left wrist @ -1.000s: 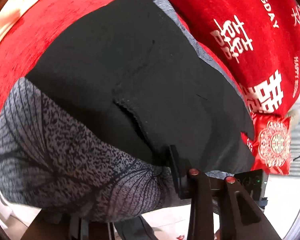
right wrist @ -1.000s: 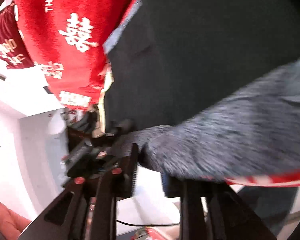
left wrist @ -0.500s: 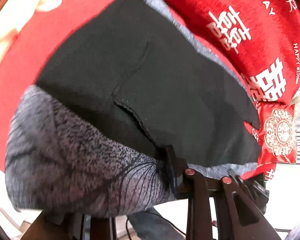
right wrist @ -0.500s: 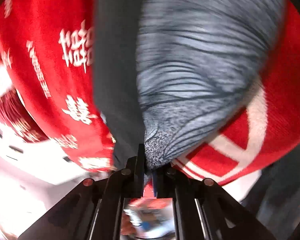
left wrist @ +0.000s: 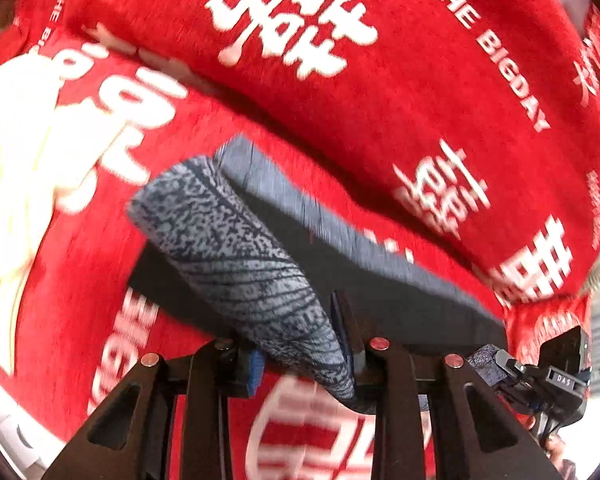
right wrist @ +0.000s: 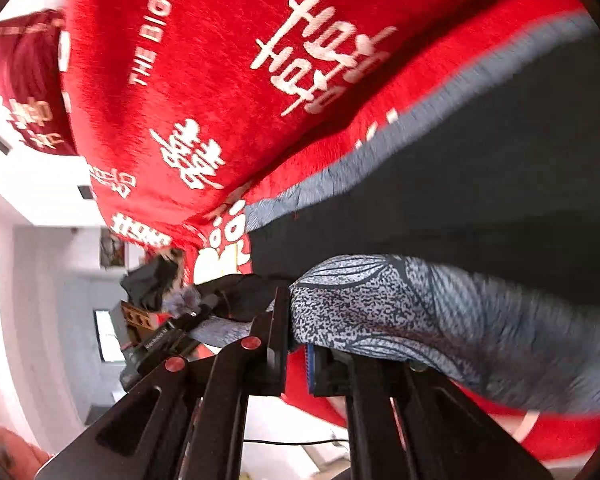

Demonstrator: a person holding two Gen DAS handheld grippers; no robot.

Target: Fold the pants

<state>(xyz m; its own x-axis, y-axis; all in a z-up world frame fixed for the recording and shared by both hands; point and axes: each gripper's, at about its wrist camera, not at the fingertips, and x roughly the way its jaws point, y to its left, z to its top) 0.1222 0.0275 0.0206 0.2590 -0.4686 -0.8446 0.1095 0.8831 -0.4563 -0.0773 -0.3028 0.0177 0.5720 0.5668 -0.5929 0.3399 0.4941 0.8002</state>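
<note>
The pants (left wrist: 380,280) are black with a grey leaf-print band and lie on a red blanket. My left gripper (left wrist: 304,356) is shut on the grey printed band (left wrist: 244,264) and holds that fold above the black cloth. In the right wrist view the pants (right wrist: 480,184) fill the right side. My right gripper (right wrist: 300,344) is shut on the printed band (right wrist: 400,308) at its near end. The other gripper (left wrist: 548,376) shows at the right edge of the left wrist view.
The red blanket (left wrist: 380,92) with white characters and "THE BIGDAY" lettering covers the surface and rises behind the pants. It also shows in the right wrist view (right wrist: 228,80). A red cushion (right wrist: 24,76) and white walls lie at the left.
Both grippers have carried the printed band up and over the black cloth toward the far side. The left view now shows far more blanket and the pants much smaller.
</note>
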